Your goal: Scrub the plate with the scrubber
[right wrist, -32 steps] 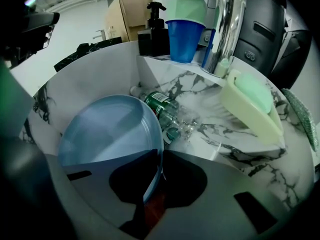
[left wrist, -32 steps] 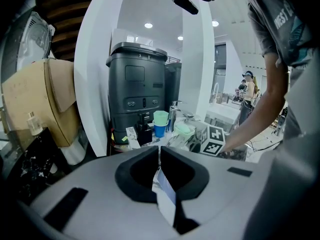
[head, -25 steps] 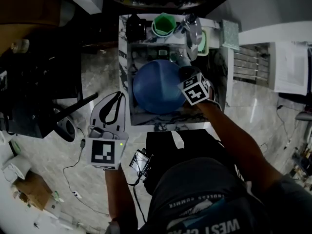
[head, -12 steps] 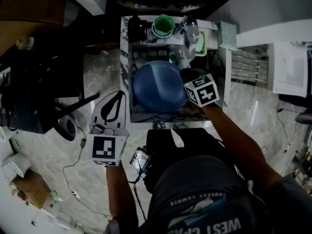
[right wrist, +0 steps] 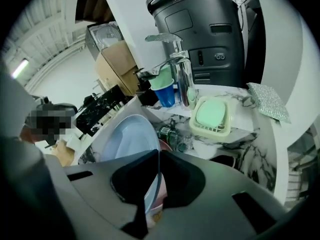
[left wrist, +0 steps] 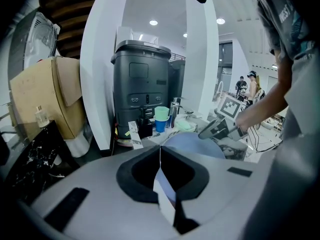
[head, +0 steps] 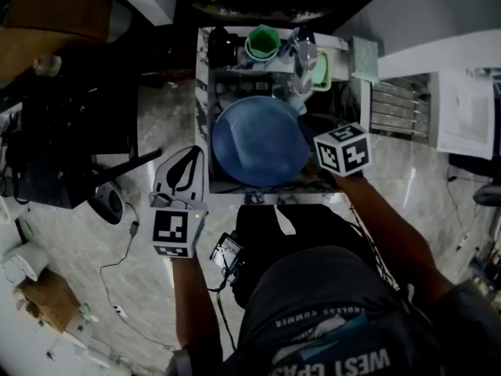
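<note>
A blue plate (head: 258,143) stands tilted in the marble sink (head: 202,92). In the right gripper view its rim (right wrist: 127,139) runs down between the jaws. My right gripper (head: 315,128) is at the plate's right edge, shut on that rim (right wrist: 159,156). The left gripper view shows it (left wrist: 206,132) at the plate's (left wrist: 195,144) upper right. My left gripper (head: 190,152) hangs outside the sink to its left, jaws shut and empty (left wrist: 160,149). A glittery scrubber pad (right wrist: 267,101) lies on the counter right of the faucet (head: 364,53).
Behind the plate stand a chrome faucet (right wrist: 180,79), a green cup in a blue one (right wrist: 164,86) and a soap dish with a green bar (right wrist: 212,116). A black machine (right wrist: 205,29) rises behind them. Small dark items lie on the sink floor (right wrist: 172,134). A metal rack (head: 399,104) sits to the right.
My right gripper has drawn right and toward the person, and the plate has shifted right with it. The left gripper has drifted slightly nearer the person.
</note>
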Demonstrator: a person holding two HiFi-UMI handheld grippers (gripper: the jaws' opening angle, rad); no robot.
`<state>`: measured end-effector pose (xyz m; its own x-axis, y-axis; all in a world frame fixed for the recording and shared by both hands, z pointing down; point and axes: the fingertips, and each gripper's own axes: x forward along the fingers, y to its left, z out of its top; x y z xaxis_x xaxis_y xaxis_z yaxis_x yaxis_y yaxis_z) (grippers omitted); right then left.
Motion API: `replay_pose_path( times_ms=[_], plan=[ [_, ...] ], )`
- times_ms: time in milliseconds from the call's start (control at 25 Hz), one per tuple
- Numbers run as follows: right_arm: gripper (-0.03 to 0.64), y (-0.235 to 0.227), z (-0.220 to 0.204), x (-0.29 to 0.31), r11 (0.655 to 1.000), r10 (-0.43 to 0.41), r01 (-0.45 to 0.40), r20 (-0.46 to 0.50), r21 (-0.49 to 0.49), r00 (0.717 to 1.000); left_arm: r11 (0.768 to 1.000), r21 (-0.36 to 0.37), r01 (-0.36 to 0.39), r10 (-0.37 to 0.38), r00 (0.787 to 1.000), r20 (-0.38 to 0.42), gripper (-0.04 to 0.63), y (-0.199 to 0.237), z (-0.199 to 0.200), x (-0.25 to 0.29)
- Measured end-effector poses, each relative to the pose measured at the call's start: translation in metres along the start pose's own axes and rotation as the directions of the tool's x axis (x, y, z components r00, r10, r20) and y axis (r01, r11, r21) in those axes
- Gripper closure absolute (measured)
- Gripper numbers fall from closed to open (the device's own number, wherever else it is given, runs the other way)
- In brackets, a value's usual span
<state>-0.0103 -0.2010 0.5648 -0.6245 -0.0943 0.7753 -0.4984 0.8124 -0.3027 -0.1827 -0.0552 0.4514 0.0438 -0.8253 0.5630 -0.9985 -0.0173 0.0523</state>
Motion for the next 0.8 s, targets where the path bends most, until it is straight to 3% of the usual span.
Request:
replay_pose_path(
  times_ms=[560,800],
  plan=[
    [0.575,0.018,0.027,-0.043,0.994,0.087,-0.092,0.082,0.052,0.993,0.997,-0.060,-0.049,0.047,0.998,-0.050,0.589,0.007,-0.030,-0.010],
    [0.575,0.034,0.031,-0.045,0.983,0.155,-0.161,0.076,0.091,0.985,0.994,-0.082,-0.074,0.069,0.996,-0.063,0.590,0.010,-0.041,-0.019]
  ],
)
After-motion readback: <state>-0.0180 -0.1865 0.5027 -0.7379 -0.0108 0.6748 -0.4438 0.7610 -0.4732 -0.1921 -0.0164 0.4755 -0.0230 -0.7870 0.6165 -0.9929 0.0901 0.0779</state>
